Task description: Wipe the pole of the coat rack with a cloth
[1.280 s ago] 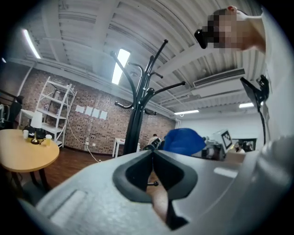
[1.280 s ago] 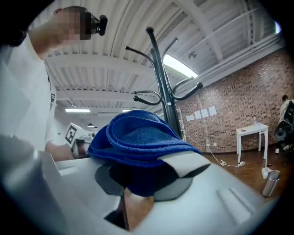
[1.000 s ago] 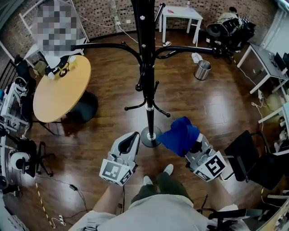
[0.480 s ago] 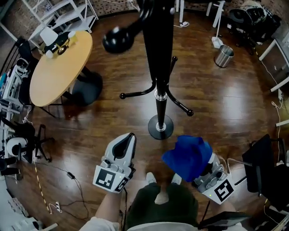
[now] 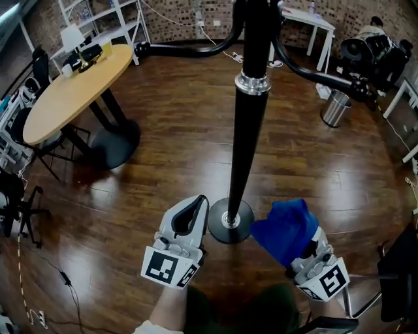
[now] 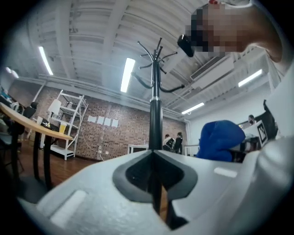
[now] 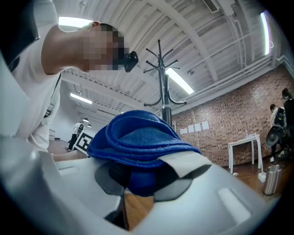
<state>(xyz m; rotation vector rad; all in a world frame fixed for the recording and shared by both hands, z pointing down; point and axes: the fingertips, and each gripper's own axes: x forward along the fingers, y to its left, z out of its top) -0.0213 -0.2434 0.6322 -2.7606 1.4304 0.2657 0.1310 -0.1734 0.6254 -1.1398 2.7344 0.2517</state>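
Note:
The black coat rack pole (image 5: 248,137) rises from its round base (image 5: 230,222) on the wooden floor, straight ahead of me; it also stands in the left gripper view (image 6: 155,114) and the right gripper view (image 7: 164,94). My right gripper (image 5: 299,229) is low, just right of the base, shut on a folded blue cloth (image 5: 287,228) that bulges over its jaws (image 7: 138,140). My left gripper (image 5: 191,215) sits just left of the base, shut and holding nothing, jaws together (image 6: 154,176). Neither touches the pole.
The rack's curved arms (image 5: 189,49) spread overhead. A round wooden table (image 5: 68,94) stands at the left, a metal bin (image 5: 336,108) and a white table (image 5: 312,23) at the back right, white shelves (image 5: 108,19) at the back left.
My head has dropped lower and closer to the rack, so the pole looms larger. Both grippers have moved in nearer to the base, with the cloth still held in the right one.

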